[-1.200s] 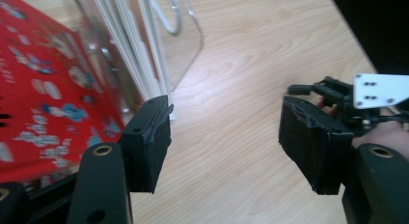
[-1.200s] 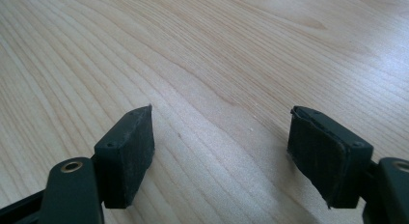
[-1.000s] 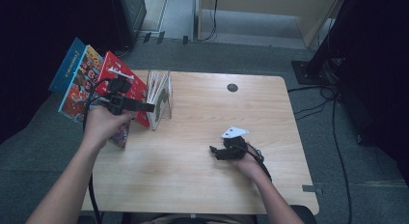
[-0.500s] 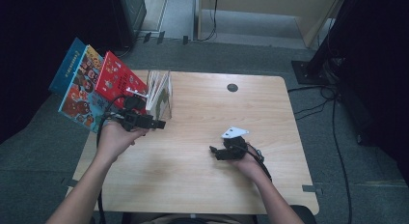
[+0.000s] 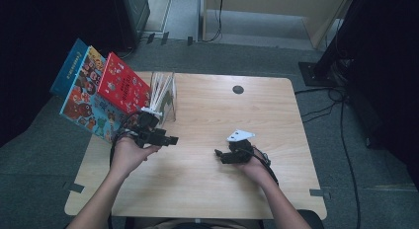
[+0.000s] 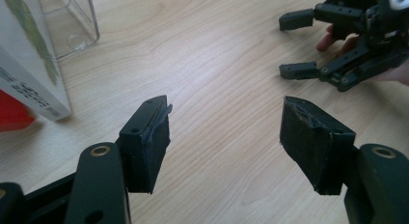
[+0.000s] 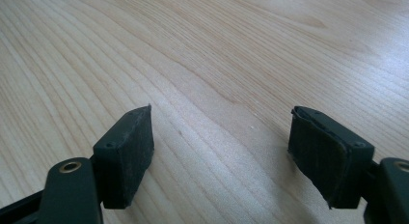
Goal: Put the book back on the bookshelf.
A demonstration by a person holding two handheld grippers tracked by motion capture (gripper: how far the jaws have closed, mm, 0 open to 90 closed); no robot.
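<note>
Both grippers sit low over the wooden table (image 5: 207, 189) with nothing between their jaws. The left gripper (image 6: 224, 137) is spread wide, just beside the clear book stand (image 5: 165, 93) and its picture books (image 5: 106, 98) at the table's left edge. The right gripper (image 7: 219, 147) is spread too, mid-table.

High overhead plus two close, low finger-level views across shared table (image 5: 207, 184)
</note>
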